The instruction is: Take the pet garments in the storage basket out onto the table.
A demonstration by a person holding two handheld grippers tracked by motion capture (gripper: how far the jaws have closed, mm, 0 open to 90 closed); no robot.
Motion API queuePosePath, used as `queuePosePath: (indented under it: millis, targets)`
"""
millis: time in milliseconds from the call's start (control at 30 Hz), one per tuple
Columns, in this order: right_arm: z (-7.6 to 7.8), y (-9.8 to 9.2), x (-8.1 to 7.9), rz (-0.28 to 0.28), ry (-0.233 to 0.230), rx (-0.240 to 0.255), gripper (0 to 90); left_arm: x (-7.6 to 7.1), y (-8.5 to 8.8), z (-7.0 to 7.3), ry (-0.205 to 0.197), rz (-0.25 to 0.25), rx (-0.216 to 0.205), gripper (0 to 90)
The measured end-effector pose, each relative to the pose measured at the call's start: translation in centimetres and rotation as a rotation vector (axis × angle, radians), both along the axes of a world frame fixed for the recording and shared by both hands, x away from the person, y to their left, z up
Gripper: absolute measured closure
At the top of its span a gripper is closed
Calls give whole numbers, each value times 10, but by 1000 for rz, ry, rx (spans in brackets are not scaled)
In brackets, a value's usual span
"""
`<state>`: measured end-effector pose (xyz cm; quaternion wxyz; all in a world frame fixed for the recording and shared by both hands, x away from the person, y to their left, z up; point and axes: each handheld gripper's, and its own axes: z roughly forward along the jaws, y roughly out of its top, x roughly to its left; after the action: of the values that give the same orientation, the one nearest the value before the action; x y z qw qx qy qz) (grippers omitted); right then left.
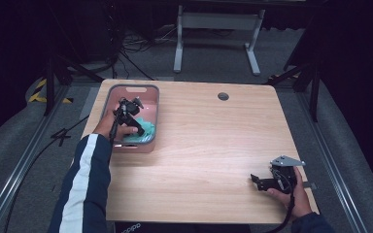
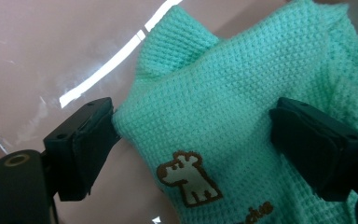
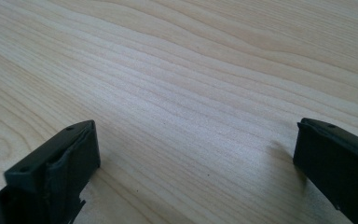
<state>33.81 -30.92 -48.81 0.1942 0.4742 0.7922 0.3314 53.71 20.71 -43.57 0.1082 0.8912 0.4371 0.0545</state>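
Item: green knit cloth [image 2: 242, 116], lying in the pink bin [image 1: 126, 90]. Left tool [image 2: 193, 140] spread wide, astride the cloth, not pinching. Right tool [image 3: 196, 158] released, well apart from the bin, over bare tabletop [image 1: 213, 145]. Risk: shallow bite catches one fold; cloth slips or drags the bin.

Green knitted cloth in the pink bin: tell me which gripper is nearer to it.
Left. The left gripper is down in the pink bin, its open jaws straddling the green knitted cloth. The right gripper sits far across the table, near its front right corner.
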Motion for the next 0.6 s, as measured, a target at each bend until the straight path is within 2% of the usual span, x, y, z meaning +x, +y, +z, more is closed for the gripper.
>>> queuePosePath:
  millis: [67,133,233,267,333,367,400,500,600]
  targets:
    - [0,0,0,1,0,-2,5,2,1,-1,27,9,-16,166]
    - [0,0,0,2,0,-2,5,3,2,-2,53,20,-43,230]
    - [0,0,0,2,0,-2,5,2,1,-2,53,12,-55,312]
    - [0,0,0,2,0,-2,5,2,0,0,55,-1,-52,312]
    - [0,0,0,1,0,-1,5,2,-1,1,64,-2,-64,410]
    - [0,0,0,0,0,0,5,2,-1,2,69,-7,-71,507]
    - [0,0,0,0,0,0,5,2,-1,2,72,-11,-82,507]
    - [0,0,0,1,0,-1,5,1,-1,3,76,-12,-93,586]
    - [0,0,0,0,0,0,5,1,-3,5,66,-23,-77,639]
